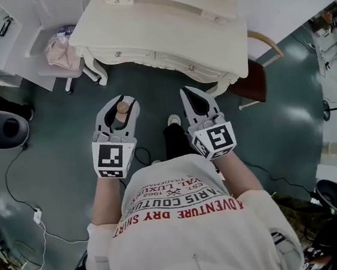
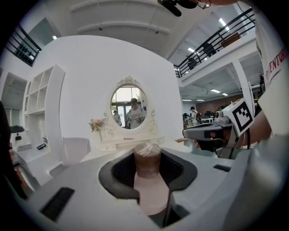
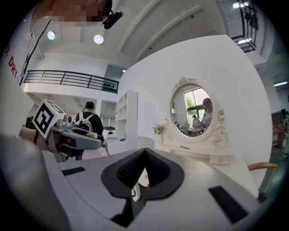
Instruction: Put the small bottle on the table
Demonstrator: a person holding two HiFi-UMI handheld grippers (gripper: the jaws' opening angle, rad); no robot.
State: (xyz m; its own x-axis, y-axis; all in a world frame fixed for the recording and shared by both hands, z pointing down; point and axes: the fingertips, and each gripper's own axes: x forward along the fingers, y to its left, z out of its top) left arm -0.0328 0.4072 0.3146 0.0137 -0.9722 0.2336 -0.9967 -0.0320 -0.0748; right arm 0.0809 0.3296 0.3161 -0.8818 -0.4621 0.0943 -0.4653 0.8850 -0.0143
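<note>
A small pale bottle [image 1: 121, 110] with a brown cap stands upright between the jaws of my left gripper [image 1: 124, 101], which is shut on its body. In the left gripper view the bottle [image 2: 147, 180] fills the gap and its cap rises above the black pads [image 2: 119, 173]. My right gripper [image 1: 189, 92] is level with the left one, its jaws closed tip to tip with nothing between them; it also shows as the right gripper [image 3: 143, 153] in its own view. Both are held over the floor, just short of the white dressing table [image 1: 163, 35].
The dressing table carries an oval mirror [image 2: 129, 107] and a small vase of flowers [image 2: 96, 125]. A brown chair [image 1: 253, 82] stands at its right, a white seat with pink cloth [image 1: 62, 52] at its left. Cables [image 1: 24, 196] run across the dark floor.
</note>
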